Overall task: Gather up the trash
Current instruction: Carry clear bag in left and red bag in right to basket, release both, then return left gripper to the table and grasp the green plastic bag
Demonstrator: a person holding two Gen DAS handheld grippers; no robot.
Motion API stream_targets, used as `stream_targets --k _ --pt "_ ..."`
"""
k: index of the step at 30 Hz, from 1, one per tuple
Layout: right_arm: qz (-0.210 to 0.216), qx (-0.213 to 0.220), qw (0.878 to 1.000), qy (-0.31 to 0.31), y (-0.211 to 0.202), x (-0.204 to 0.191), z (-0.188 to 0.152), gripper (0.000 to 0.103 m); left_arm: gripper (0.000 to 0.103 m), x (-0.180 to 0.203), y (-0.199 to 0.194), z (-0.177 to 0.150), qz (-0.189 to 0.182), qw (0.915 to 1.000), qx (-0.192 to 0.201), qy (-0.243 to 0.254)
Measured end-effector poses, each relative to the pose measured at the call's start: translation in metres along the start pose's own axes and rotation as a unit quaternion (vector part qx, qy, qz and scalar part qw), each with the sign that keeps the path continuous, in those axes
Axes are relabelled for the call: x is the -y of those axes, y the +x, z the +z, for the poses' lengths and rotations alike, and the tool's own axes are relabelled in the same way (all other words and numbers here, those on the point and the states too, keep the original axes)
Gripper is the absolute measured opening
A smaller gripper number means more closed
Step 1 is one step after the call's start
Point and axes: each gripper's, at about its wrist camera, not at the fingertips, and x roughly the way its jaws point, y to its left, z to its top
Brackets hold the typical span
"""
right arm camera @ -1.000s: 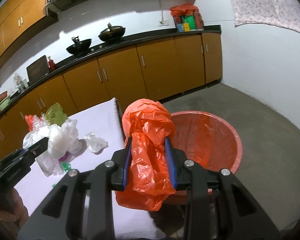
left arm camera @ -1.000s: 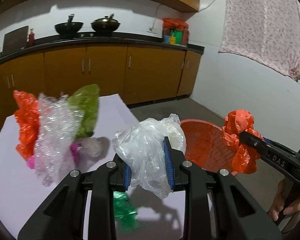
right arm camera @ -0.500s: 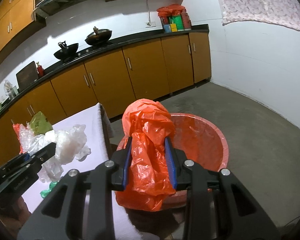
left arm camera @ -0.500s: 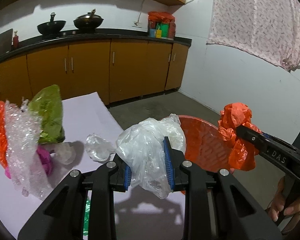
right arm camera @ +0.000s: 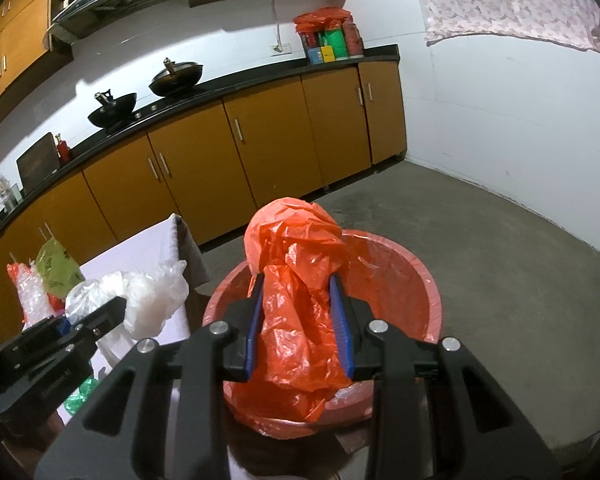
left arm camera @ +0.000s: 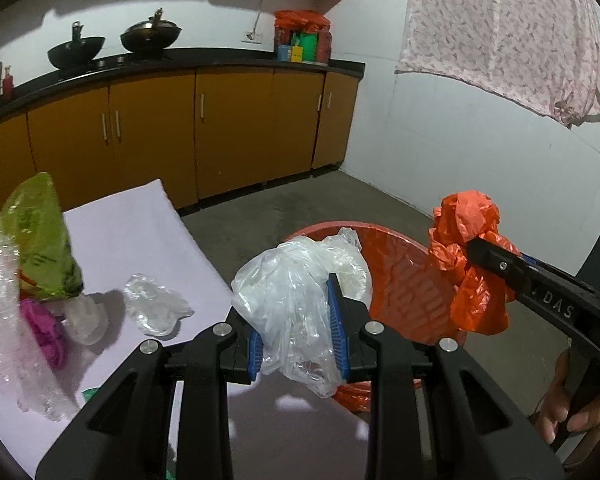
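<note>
My left gripper (left arm camera: 296, 320) is shut on a crumpled clear plastic bag (left arm camera: 296, 300) and holds it above the table's right edge, beside the red basin (left arm camera: 412, 280). My right gripper (right arm camera: 300, 320) is shut on a crumpled orange plastic bag (right arm camera: 296, 280) and holds it over the red basin (right arm camera: 416, 276), which stands on the floor. The right gripper with its orange bag (left arm camera: 472, 264) also shows at the right of the left wrist view. The left gripper with the clear bag (right arm camera: 140, 300) shows at the left of the right wrist view.
On the lilac table (left arm camera: 140, 232) lie a small clear plastic piece (left arm camera: 156, 312), a green wrapper (left arm camera: 40, 232), bubble wrap (left arm camera: 4, 320), a magenta scrap (left arm camera: 48, 332) and a green scrap (right arm camera: 80, 392). Orange cabinets (right arm camera: 260, 152) and a white wall stand behind. Concrete floor (right arm camera: 500, 260) surrounds the basin.
Both grippers have moved right, toward the basin, with their bags still held. The trash pile on the table has slid toward the left of the left wrist view.
</note>
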Motion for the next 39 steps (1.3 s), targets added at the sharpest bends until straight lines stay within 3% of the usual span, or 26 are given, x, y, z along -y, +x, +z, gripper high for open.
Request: stream_targets --k 18,21,26,39 --pt "-0.009 0.000 1.000 0.027 0.028 0.017 0.004 0.031 0.028 0.013 0.047 0.003 -0.021 0.9990 -0.036 0.016" --pt "-0.006 0.002 0.999 0.034 0.032 0.021 0.007 0.036 0.029 0.015 0.053 0.004 -0.023 0.9988 -0.039 0.020" --pt "-0.001 0.015 0.998 0.054 0.031 0.029 0.012 0.055 0.054 0.013 0.058 0.003 -0.022 0.9987 -0.042 0.017" --pt "-0.008 0.007 0.998 0.060 0.026 0.033 0.001 0.057 0.061 -0.010 0.040 -0.003 0.007 0.9989 -0.043 -0.016"
